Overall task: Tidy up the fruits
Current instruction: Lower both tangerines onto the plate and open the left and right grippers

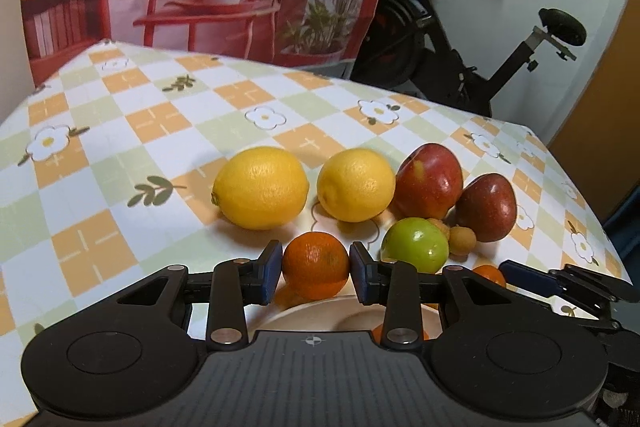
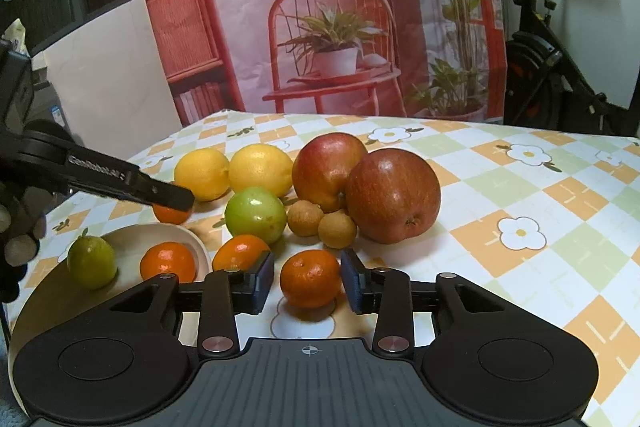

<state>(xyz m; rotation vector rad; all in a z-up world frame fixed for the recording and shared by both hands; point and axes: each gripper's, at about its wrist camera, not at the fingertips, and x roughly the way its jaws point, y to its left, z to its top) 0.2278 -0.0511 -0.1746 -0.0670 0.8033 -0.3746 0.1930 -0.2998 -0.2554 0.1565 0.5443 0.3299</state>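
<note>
My left gripper (image 1: 316,271) is shut on a mandarin (image 1: 316,265) and holds it just above the far rim of a cream plate (image 1: 316,315). In the right wrist view the left gripper (image 2: 176,197) hides most of that mandarin (image 2: 170,214). My right gripper (image 2: 307,281) is open, its jaws on either side of another mandarin (image 2: 310,278) that rests on the table, with small gaps. The plate (image 2: 188,237) holds a lime (image 2: 92,261) and a mandarin (image 2: 168,262). One more mandarin (image 2: 240,251) lies beside the plate.
Two lemons (image 1: 260,187) (image 1: 356,185), two red apples (image 2: 394,195) (image 2: 326,169), a green apple (image 2: 256,215) and two longans (image 2: 306,217) (image 2: 337,229) lie on the checked tablecloth (image 2: 520,187). An exercise bike (image 1: 460,39) stands behind the table.
</note>
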